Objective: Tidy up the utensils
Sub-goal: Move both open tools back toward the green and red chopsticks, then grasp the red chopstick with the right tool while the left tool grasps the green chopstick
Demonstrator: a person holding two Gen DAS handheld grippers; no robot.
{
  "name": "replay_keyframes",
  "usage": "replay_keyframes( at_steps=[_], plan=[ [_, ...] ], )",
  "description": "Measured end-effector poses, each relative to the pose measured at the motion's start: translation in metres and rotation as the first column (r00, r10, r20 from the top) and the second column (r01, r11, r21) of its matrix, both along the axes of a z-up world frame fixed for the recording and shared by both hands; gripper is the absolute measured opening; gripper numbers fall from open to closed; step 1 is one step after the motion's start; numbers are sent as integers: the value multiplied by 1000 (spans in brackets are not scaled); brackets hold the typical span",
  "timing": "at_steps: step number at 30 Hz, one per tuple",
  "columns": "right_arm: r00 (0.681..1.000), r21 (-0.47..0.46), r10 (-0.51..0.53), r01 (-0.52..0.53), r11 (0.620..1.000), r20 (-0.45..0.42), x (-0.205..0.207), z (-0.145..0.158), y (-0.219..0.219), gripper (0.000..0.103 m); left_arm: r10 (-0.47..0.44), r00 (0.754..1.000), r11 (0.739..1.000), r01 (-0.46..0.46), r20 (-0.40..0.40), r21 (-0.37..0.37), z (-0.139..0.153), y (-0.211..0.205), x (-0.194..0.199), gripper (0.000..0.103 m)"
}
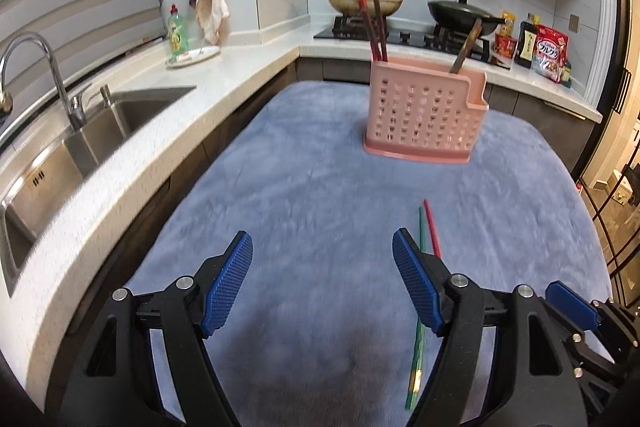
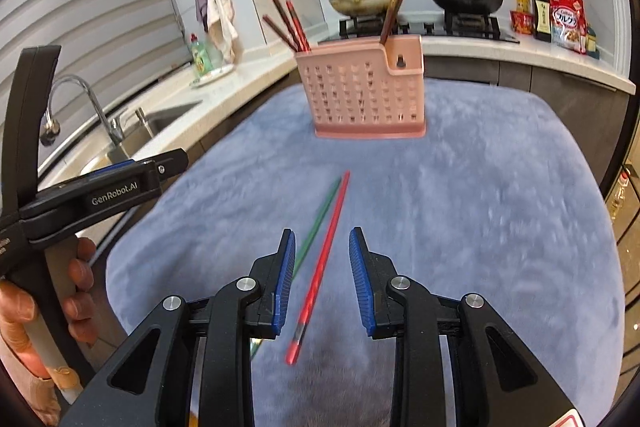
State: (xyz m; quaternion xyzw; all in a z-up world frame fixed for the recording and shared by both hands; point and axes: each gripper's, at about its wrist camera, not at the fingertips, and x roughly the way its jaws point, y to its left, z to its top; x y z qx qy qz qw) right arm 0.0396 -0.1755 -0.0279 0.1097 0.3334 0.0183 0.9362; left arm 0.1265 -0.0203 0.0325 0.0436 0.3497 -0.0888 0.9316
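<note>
A pink perforated utensil holder (image 1: 424, 115) (image 2: 366, 95) stands on the blue cloth (image 1: 328, 187) (image 2: 460, 195) with several dark red chopsticks (image 2: 290, 25) and a brown one (image 2: 390, 15) upright in it. A red chopstick (image 2: 320, 267) (image 1: 432, 229) and a green chopstick (image 2: 316, 223) (image 1: 416, 347) lie side by side on the cloth. My right gripper (image 2: 322, 243) hovers open over them, the red one lying in the gap between its jaws. My left gripper (image 1: 322, 247) is wide open with nothing in it, the green chopstick passing under its right finger.
A steel sink (image 1: 100, 131) and tap (image 1: 40, 67) run along the counter on the left. Behind the holder a stove carries a pan (image 1: 364, 3) and a wok (image 1: 460, 13). Food packets (image 1: 548, 51) stand at the right. A hand (image 2: 48, 299) grips the left tool.
</note>
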Motion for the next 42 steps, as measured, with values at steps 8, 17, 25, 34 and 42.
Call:
replay_keyframes(
  at_steps=[8,17,25,34,42],
  plan=[
    [997,-9,19,-20,1000,-75,-8,-38,19,28,27,995,999,-25,-97,23,-41,10,-15,69],
    [990,12,40,-39,999,-134,-9,-66,33,28,19,987,999,-12,-159,45,-69,12,-29,69],
    [989,-9,35,-37,999,-143,-8,-76,37,24,1,980,999,7,-198,39,-82,10,-38,69],
    [990,1,-15,16,1000,-140,-16,-79,16,7,-39,978,999,45,-206,24,-85,3,-48,79],
    [984,54,-95,104,993,-148,-33,-80,-17,7,-100,970,995,103,-222,2,-90,-14,-57,79]
  ],
)
